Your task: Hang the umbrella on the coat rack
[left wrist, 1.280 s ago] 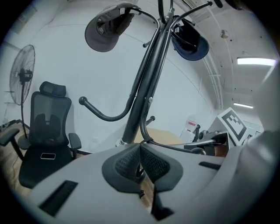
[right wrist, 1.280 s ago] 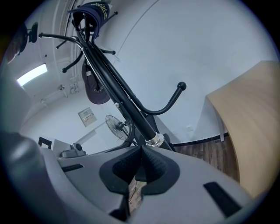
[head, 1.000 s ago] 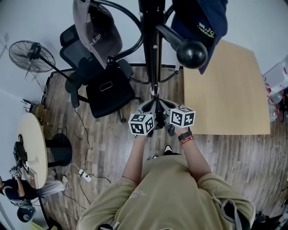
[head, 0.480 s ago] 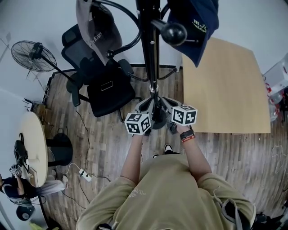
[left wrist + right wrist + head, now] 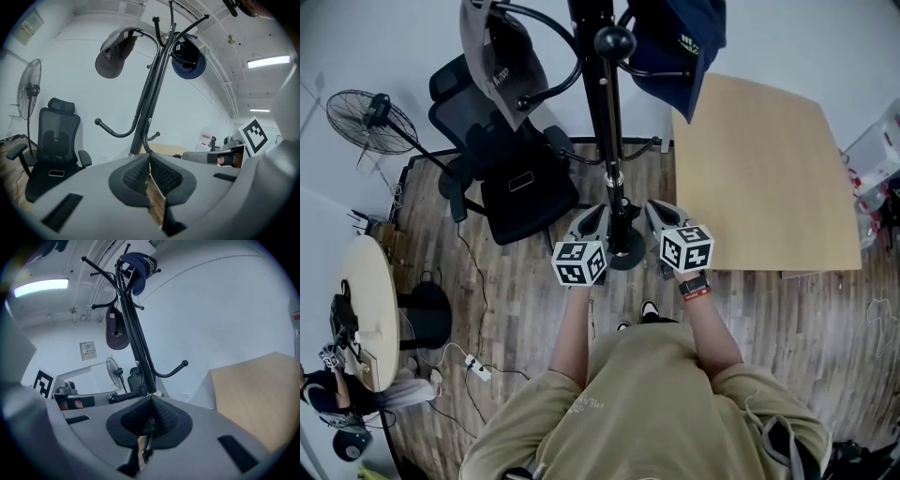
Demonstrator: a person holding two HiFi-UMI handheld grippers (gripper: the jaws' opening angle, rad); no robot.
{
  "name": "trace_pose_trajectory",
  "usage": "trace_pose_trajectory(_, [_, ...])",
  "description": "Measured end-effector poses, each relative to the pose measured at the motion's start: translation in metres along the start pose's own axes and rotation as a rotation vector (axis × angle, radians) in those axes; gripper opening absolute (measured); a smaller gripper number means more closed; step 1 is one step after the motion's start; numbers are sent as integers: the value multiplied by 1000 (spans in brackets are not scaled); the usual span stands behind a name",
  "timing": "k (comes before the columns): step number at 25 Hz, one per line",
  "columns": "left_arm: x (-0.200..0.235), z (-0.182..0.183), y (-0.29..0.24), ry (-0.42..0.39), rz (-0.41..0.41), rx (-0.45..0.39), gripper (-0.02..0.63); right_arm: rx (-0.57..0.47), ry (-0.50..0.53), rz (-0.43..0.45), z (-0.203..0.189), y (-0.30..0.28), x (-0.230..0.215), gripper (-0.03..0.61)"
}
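On either side of the black metal coat rack [image 5: 607,141], low by its pole: left gripper [image 5: 600,214] and right gripper [image 5: 654,208], each with jaws pressed together, empty. Umbrella: in no view, so its direction, long axis and nearer gripper cannot be told.

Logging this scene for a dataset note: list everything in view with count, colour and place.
coat rack: 1, black, centre, ahead of both grippers
caps: 2, grey cap on a left hook, navy cap on a right hook
office chair: 1, black, left of the rack
fan: 1, black, far left
tables: 2, wooden table at right, pale round table at left edge
left gripper: 1, grey, fingers together, empty
right gripper: 1, grey, fingers together, empty
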State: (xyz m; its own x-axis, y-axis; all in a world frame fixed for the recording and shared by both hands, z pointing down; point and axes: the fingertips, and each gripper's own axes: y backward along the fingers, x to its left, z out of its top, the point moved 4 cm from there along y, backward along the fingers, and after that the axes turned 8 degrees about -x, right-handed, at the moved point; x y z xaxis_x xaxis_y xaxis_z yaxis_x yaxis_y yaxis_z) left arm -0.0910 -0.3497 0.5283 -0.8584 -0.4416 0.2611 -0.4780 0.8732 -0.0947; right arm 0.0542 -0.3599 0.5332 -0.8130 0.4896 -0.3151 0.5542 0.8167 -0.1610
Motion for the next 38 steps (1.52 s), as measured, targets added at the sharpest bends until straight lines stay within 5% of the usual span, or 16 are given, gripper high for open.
trace_pose_trajectory(15, [-35, 42, 64, -144, 70, -113, 23, -117, 107, -92, 34, 75, 18, 17])
trace_pose_trajectory(22, [-39, 59, 87, -142, 100, -177, 23, -196, 155, -191, 42, 103, 27, 15])
trace_pose_trajectory(38, [-43, 43, 93, -80, 81, -132, 23, -211, 177, -156, 46, 115, 42, 15])
